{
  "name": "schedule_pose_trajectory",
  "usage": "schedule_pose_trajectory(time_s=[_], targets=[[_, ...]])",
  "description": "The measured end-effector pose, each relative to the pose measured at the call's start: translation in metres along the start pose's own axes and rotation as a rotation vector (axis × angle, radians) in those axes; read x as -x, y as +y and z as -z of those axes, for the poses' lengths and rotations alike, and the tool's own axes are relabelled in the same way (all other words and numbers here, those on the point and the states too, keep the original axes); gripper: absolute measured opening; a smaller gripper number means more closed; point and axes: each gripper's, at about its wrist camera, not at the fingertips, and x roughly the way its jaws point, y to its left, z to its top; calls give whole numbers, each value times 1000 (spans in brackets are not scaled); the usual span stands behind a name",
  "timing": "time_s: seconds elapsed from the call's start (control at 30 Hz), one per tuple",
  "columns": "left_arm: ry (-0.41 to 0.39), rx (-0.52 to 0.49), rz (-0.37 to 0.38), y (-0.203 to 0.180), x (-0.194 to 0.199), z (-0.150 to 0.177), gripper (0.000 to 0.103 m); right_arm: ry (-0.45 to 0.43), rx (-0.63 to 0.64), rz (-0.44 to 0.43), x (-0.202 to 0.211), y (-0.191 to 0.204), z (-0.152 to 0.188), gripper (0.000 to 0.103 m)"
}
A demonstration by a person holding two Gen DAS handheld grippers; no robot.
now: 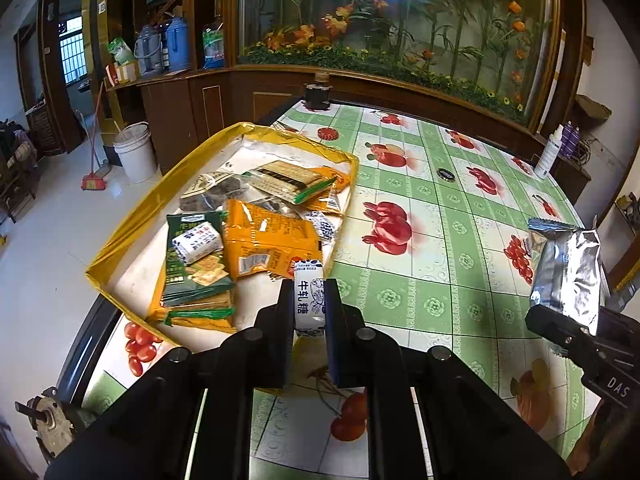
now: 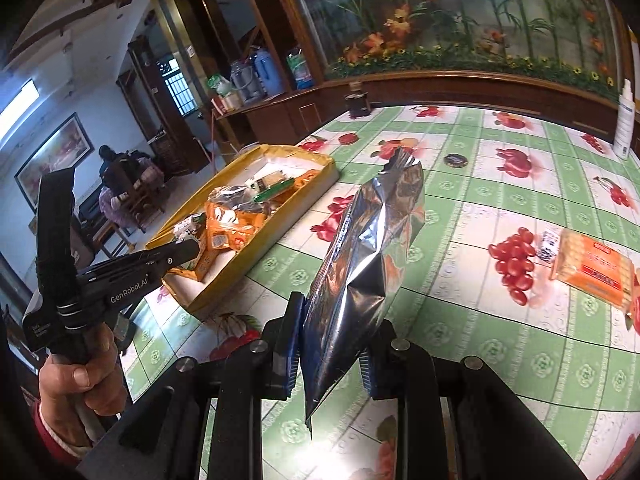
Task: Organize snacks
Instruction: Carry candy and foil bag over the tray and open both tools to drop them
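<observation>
Near the table's left edge, beside the yellow tray (image 1: 120,236) of snack packets, the left tongs (image 1: 308,300) are clamped on a small blue-and-white candy (image 1: 307,296) held above the cloth. Toward the table's near edge, the right tongs (image 2: 332,344) pinch a silver foil packet (image 2: 368,256) upright, while an orange biscuit pack (image 2: 592,272) lies near the right edge.

A green-and-white checked tablecloth (image 1: 432,216), printed with red fruit, is seen. The tray (image 1: 120,236) is rimmed in yellow. A white candy (image 1: 308,300) is marked with blue print. Orange packets (image 1: 268,240) and a green packet (image 1: 196,256) are shown; the foil bag (image 2: 372,248) is silver.
</observation>
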Motion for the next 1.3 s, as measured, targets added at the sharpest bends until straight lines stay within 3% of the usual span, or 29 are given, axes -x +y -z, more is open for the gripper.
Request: schedule_pose_trajectory(time_s=[1.3], targets=[[9, 68, -64, 51, -4, 0, 11, 118, 112, -101, -66, 67, -9, 25]])
